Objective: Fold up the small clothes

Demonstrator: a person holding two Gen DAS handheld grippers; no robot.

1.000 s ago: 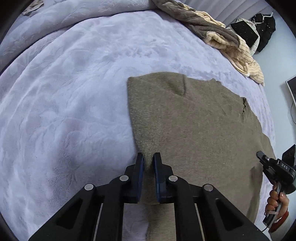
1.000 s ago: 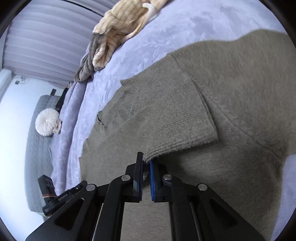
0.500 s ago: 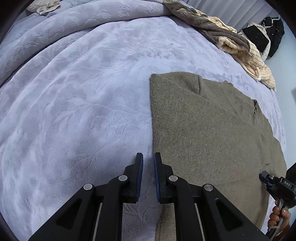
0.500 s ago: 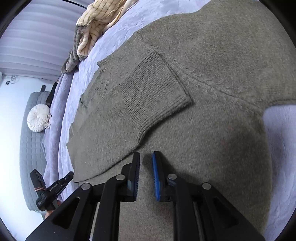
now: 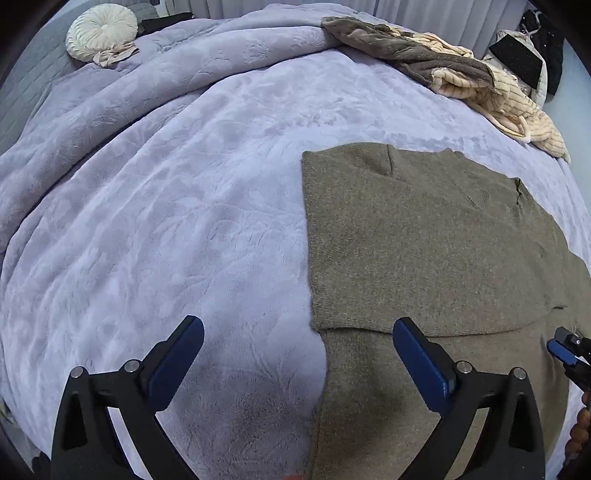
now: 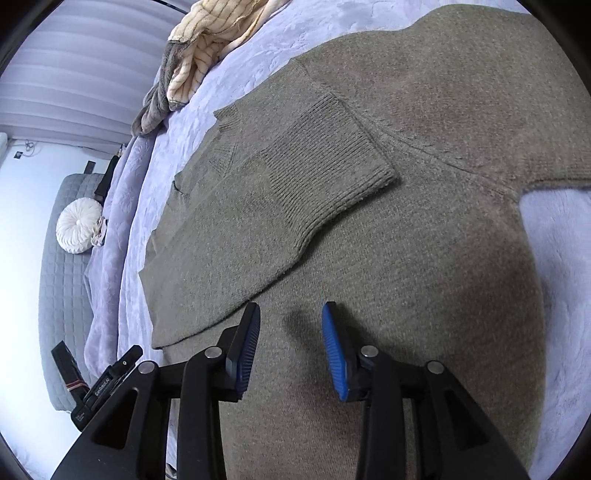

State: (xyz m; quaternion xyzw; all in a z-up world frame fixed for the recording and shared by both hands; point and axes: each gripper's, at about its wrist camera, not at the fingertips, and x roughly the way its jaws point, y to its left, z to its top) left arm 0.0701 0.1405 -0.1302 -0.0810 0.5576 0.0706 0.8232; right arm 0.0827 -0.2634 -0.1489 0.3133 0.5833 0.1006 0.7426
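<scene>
An olive-brown knitted sweater (image 5: pixel 417 254) lies flat on the lilac bed cover (image 5: pixel 166 206), its left side folded inward. In the right wrist view the sweater (image 6: pixel 424 258) has a ribbed sleeve cuff (image 6: pixel 325 155) laid across its body. My left gripper (image 5: pixel 297 341) is open wide and empty, above the sweater's left edge near the fold's lower hem. My right gripper (image 6: pixel 290 325) is open and empty, just above the sweater's body below the folded sleeve. The right gripper's tip (image 5: pixel 565 347) shows at the left wrist view's right edge.
A heap of cream and grey-brown clothes (image 5: pixel 461 77) lies at the bed's far right. A round white cushion (image 5: pixel 101 31) sits at the far left by the grey headboard (image 6: pixel 62 295). Dark items (image 5: pixel 532 55) stand beyond the bed.
Both grippers have opened: the right let go of the sleeve cuff, the left let go of the sweater's edge. Both have drawn back, and the folded side and sleeve lie flat.
</scene>
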